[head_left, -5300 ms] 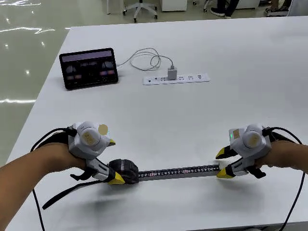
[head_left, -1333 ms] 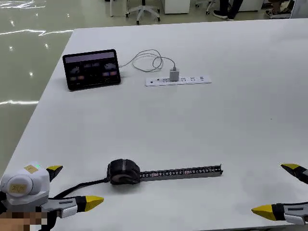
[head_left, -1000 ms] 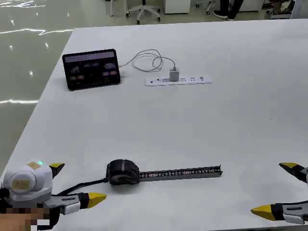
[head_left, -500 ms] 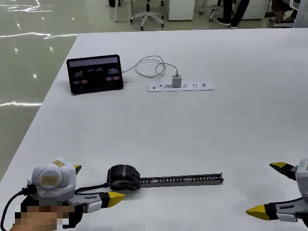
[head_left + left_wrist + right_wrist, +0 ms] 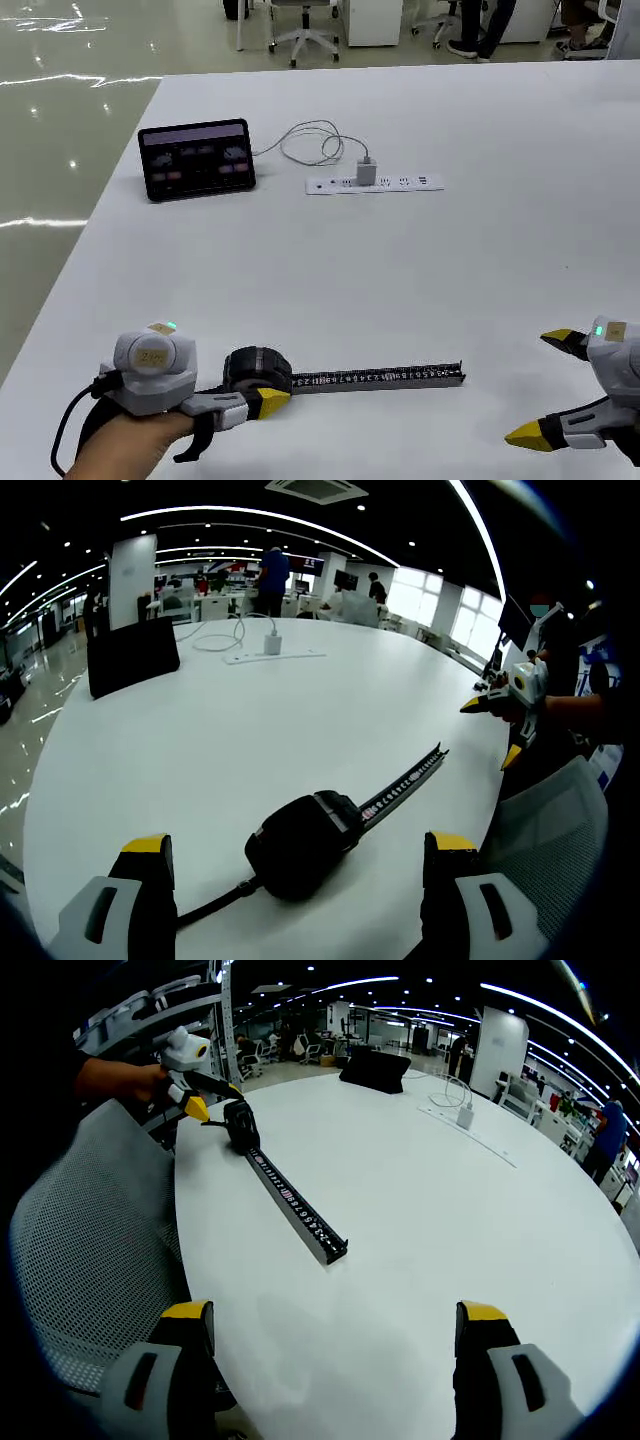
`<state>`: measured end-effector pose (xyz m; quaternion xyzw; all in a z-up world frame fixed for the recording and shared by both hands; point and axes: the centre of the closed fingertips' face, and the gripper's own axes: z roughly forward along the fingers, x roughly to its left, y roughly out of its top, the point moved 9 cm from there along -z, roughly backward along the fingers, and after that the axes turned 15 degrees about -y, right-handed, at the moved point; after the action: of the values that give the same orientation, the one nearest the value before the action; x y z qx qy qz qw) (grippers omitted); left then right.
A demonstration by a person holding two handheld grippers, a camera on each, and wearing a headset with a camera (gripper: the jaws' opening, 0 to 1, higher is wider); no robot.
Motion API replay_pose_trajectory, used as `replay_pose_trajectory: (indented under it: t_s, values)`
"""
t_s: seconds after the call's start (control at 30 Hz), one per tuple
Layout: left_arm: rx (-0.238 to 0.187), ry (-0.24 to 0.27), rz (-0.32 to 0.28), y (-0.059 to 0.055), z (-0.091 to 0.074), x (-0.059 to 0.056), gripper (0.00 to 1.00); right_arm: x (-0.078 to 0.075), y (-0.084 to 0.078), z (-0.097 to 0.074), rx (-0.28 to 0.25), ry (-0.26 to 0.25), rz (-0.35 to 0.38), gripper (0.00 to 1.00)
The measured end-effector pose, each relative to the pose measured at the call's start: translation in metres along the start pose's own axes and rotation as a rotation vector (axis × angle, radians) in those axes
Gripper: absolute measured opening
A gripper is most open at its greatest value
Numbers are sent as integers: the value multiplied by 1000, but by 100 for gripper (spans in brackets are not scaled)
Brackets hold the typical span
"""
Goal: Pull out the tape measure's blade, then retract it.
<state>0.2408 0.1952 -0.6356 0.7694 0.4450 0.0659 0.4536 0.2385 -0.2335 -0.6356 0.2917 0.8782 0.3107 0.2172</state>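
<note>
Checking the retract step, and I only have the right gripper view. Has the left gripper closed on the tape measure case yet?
Observer: No. In the left gripper view the left gripper is open, with the tape measure case lying between its jaws and a clear gap on both sides.
Operator: Anything in the way of the grab?
Observer: Possibly. The case's black strap trails back from the case toward the gripper, between the jaws.
</note>
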Motion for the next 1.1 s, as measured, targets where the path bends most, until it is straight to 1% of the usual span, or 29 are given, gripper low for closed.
replay_pose_trajectory:
  t_s: [0.07,0.13,0.23,0.3,0.37,0.43,0.47,0.5,0.57,0.63,0.67,0.73,0.77,0.8,0.83,0.87,0.9,0.97,1.0,1.07,1.1]
  values:
    - [4,5,-6,3,4,-3,100,0,2,2,4,11,-11,96]
    - [-3,10,-13,7,7,-7,100,-2,5,5,4,18,-17,96]
    - [-3,20,-21,8,14,-12,100,-3,9,9,10,34,-34,96]
    - [-6,43,-13,9,16,-12,100,-3,12,12,10,41,-46,96]
    - [-1,72,-20,8,19,-12,100,-5,16,16,13,50,-64,96]
    - [-19,97,-39,6,22,-13,100,-6,19,20,14,59,-87,95]
    - [-30,126,-49,5,22,-14,100,-7,22,22,15,63,-94,95]
    - [-28,144,-41,4,22,-14,100,-7,24,23,16,67,-103,95]
    - [-26,161,-17,3,23,-17,100,-8,28,27,16,75,-117,94]
    - [-37,161,-38,3,25,-16,100,-9,30,30,18,82,-128,94]
    - [-51,167,-58,3,26,-16,100,-9,32,33,21,90,-143,94]
    - [-65,187,-89,1,27,-15,100,-8,36,36,27,101,-165,94]
    - [-83,209,-101,1,27,-14,100,-8,37,37,29,106,-172,93]
    - [-100,262,-91,2,25,-11,100,-8,40,39,28,111,-176,93]
    - [-94,264,-87,3,25,-11,100,-9,41,41,29,115,-180,93]
    - [-102,260,-96,4,26,-12,100,-10,42,42,30,118,-185,93]
    - [-134,278,-106,7,25,-11,100,-10,43,45,32,123,-195,93]
    - [-138,285,-96,8,25,-13,100,-10,45,48,38,134,-216,92]
    - [-147,284,-101,8,27,-15,100,-10,47,50,42,137,-229,92]
    - [-141,276,-85,4,32,-19,100,-11,49,56,46,147,-244,91]
    - [-144,266,-81,2,34,-21,100,-10,50,58,47,149,-250,90]
